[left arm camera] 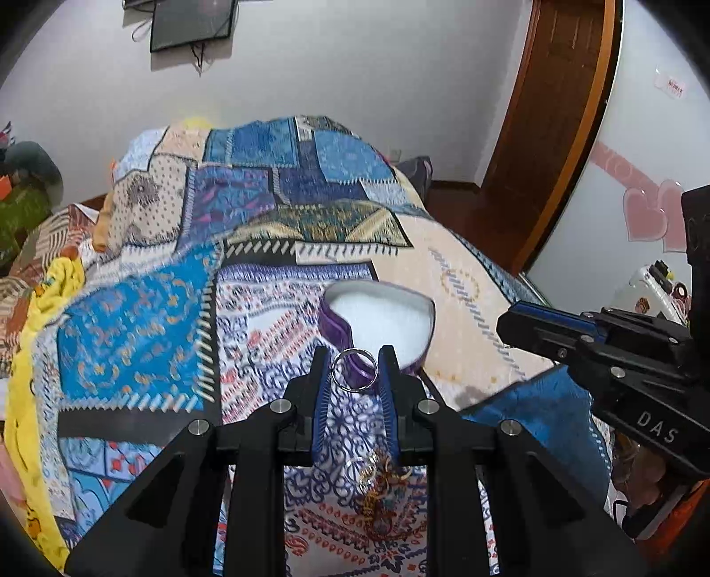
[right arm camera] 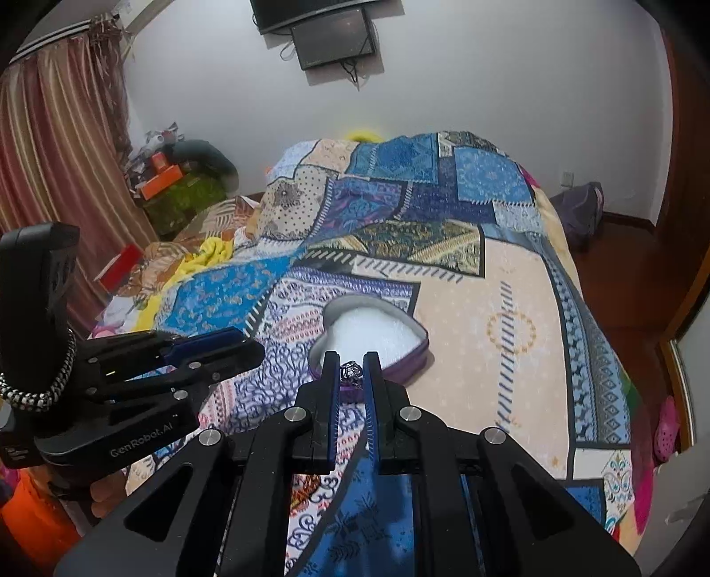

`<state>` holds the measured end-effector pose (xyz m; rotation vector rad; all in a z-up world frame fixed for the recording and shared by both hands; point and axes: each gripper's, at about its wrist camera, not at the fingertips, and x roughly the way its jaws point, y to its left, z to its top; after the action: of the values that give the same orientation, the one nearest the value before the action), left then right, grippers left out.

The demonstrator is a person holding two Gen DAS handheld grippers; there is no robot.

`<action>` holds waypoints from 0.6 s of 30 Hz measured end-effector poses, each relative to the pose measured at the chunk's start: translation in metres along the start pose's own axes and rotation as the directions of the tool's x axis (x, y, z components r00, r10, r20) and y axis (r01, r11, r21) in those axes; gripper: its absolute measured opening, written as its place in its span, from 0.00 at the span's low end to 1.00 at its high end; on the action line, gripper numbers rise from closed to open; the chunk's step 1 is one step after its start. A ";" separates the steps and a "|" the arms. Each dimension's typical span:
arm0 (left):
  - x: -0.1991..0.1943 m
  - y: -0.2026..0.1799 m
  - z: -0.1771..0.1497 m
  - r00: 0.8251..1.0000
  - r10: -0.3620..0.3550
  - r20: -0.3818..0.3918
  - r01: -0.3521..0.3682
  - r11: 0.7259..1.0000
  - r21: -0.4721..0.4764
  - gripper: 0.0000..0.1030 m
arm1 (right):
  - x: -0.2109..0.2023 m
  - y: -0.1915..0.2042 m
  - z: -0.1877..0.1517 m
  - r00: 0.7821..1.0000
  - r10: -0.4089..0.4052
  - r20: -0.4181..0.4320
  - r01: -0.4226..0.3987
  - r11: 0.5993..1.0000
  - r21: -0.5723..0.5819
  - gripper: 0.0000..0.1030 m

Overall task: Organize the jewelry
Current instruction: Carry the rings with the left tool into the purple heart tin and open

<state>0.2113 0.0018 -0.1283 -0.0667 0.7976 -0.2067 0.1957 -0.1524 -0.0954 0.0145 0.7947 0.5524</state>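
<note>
A purple heart-shaped box with a white lining lies open on the patchwork bedspread; it also shows in the right wrist view. My left gripper is shut on a silver ring, held just short of the box. My right gripper is shut on a small silver jewelry piece at the box's near rim. A tangle of gold and red jewelry with a silver ring lies on the bedspread under my left gripper. Each gripper shows in the other's view, the right gripper and the left gripper.
The bedspread covers a bed that drops off to wooden floor on the right. A wooden door stands at the right. Curtains and cluttered boxes stand at the left. A screen hangs on the far wall.
</note>
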 end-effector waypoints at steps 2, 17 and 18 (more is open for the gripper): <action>-0.001 0.002 0.004 1.000 0.003 0.012 -0.003 1.000 0.001 0.20 | 0.000 0.001 0.004 1.000 -0.003 0.009 0.003 1.000 -0.005 0.09; 0.022 0.008 0.026 1.000 -0.001 0.023 0.001 1.000 0.011 0.20 | 0.018 -0.008 0.031 0.999 -0.020 0.039 0.021 1.000 -0.022 0.09; 0.025 0.008 0.026 1.000 -0.004 0.019 0.004 1.000 0.009 0.20 | 0.020 -0.008 0.031 0.999 -0.020 0.035 0.020 1.000 -0.023 0.09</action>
<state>0.2482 0.0043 -0.1286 -0.0613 0.7777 -0.2129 0.2319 -0.1438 -0.0889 -0.0053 0.7538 0.5410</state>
